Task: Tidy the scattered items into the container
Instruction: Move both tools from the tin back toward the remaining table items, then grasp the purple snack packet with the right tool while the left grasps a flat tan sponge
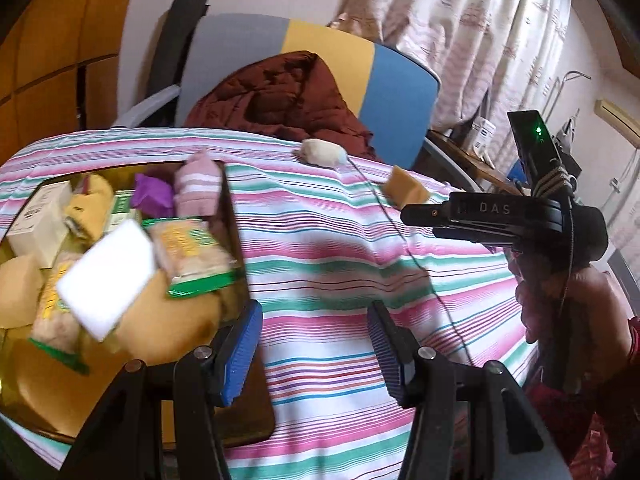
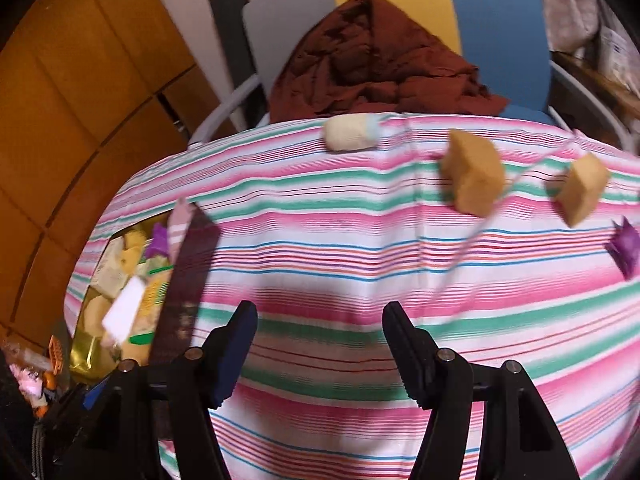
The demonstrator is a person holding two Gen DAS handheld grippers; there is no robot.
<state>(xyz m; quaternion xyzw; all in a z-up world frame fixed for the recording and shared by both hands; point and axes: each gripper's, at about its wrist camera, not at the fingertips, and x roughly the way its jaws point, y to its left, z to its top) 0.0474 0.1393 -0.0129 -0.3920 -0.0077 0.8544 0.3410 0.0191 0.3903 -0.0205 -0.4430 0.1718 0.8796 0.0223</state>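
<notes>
The dark, gold-lined container [image 1: 234, 216] stands on the striped cloth at the left. It is heaped with a white sponge [image 1: 106, 276], green snack packs, yellow sponges, a pink sock [image 1: 198, 188] and a purple wrapper. My left gripper [image 1: 316, 344] hangs open and empty beside its right wall. My right gripper [image 2: 320, 348] is open over bare cloth with nothing between its pads. Loose on the cloth beyond it lie a cream rolled sock [image 2: 352, 134], two tan sponges [image 2: 472, 176] [image 2: 580, 188] and a purple wrapper [image 2: 624, 248].
A thin cable [image 2: 460, 256] runs across the cloth among the loose items. Behind the table is a chair [image 1: 400, 92] with a dark red jacket [image 1: 280, 96] on it. A hand holds the black body of the right gripper [image 1: 500, 216] at the right.
</notes>
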